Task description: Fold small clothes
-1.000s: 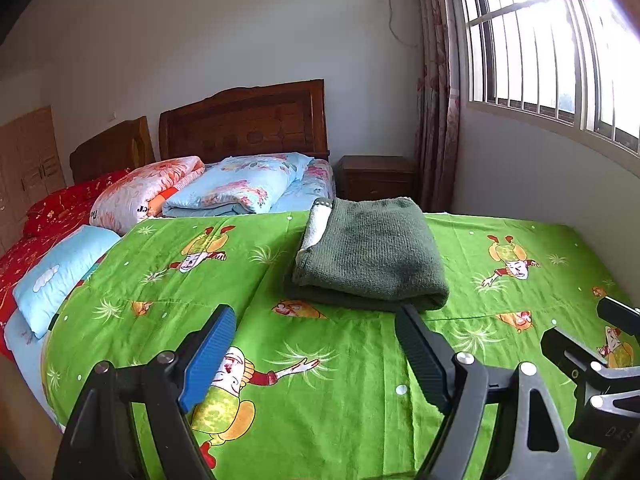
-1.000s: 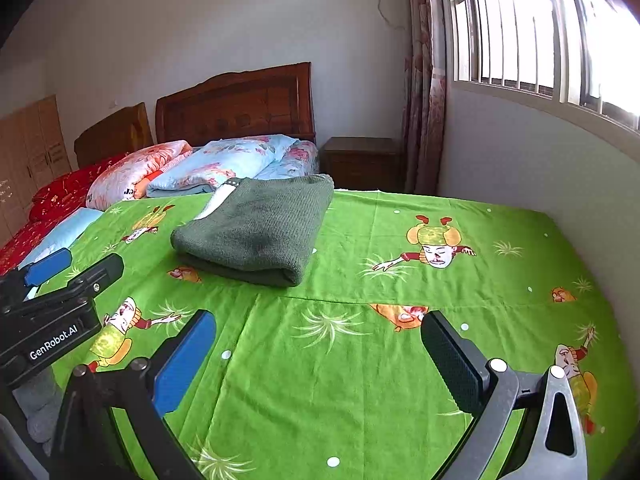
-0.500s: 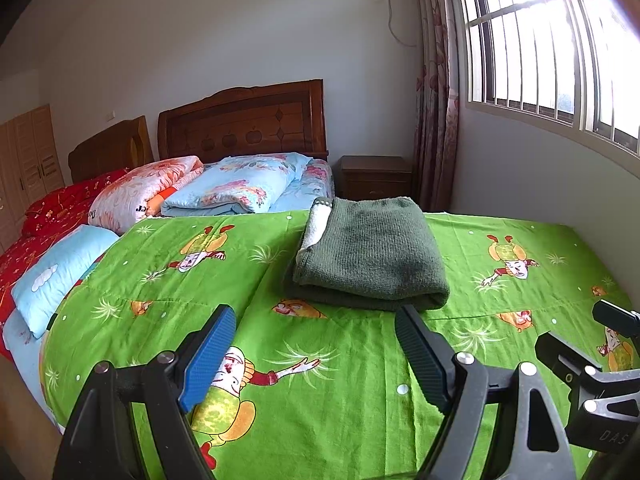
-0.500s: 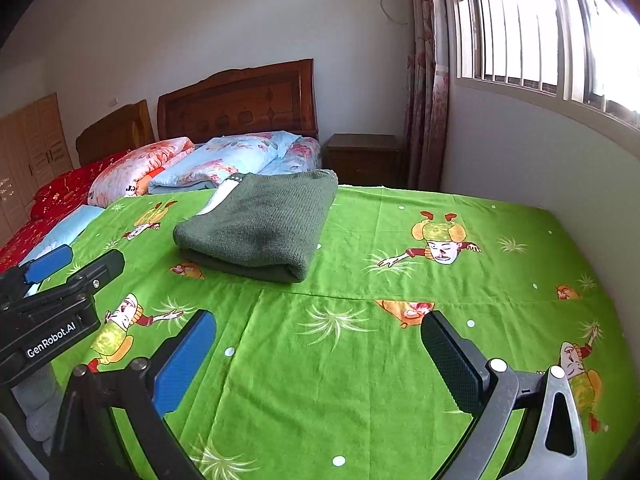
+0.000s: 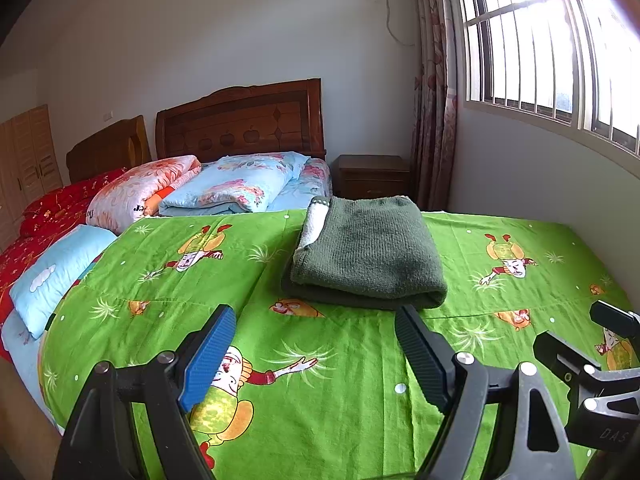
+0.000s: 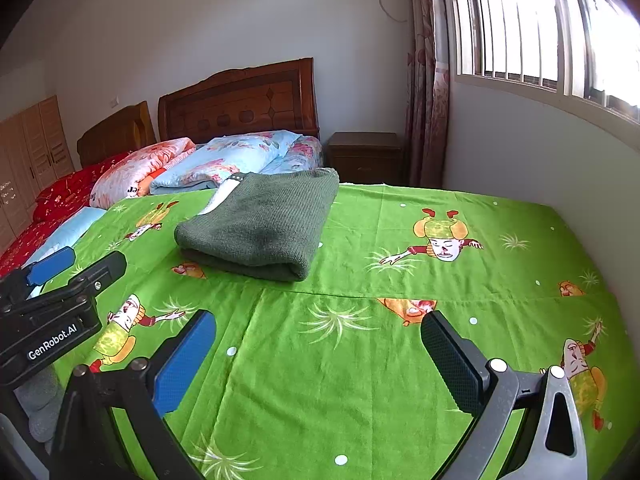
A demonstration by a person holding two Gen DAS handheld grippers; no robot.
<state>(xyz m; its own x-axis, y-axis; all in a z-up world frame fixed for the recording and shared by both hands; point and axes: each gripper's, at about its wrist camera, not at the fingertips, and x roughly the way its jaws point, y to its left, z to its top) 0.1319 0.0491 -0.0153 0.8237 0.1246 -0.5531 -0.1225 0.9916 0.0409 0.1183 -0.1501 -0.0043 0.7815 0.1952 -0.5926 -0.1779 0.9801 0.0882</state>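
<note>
A dark green knitted garment (image 5: 370,254) lies folded in a neat rectangle on the green cartoon-print bedspread (image 5: 320,360); a white inner layer shows at its left edge. It also shows in the right wrist view (image 6: 264,226). My left gripper (image 5: 316,344) is open and empty, hovering over the spread in front of the garment. My right gripper (image 6: 320,350) is open and empty, to the right of the left one and further from the garment. The left gripper shows at the left edge of the right wrist view (image 6: 52,280).
Folded quilts and pillows (image 5: 224,188) are piled at the head of the bed by the wooden headboard (image 5: 244,120). A nightstand (image 5: 372,176) and curtain (image 5: 434,100) stand at the back. The wall with a barred window (image 5: 560,40) runs along the right.
Both grippers have shifted only slightly; the view has drifted a little. The garment has not moved and both grippers stay open.
</note>
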